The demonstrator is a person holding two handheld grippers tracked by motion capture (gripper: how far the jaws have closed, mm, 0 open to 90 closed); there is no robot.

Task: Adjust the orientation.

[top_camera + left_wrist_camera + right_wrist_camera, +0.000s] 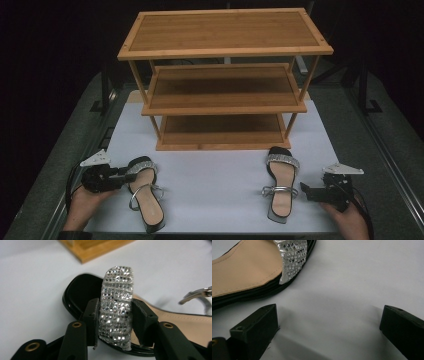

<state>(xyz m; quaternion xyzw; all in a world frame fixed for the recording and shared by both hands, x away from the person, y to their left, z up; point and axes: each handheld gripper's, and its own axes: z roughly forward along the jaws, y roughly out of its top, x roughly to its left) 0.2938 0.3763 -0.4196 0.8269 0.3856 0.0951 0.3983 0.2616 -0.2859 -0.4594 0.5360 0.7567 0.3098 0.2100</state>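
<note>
In the high view, the person's two hands sit nearest, at the bottom edge. The left gripper reaches sideways to the left sandal, its jaws at the glittering toe strap. The right gripper rests just beside the right sandal, near its silver ankle strap, not touching it. Both sandals lie on the white table mat, toes toward the wooden shoe rack, which stands at the back of the mat.

In the left gripper view, the two black jaws rise on either side of the rhinestone toe strap, their pads against its edges, gripping it at a moderate width. The sandal's black sole and tan insole lie behind, with a corner of the rack farther off.

In the right gripper view, the jaws stand wide apart over bare mat with nothing between them. The other sandal's tan insole and sparkling strap lie at the upper left, clear of the jaws.
</note>
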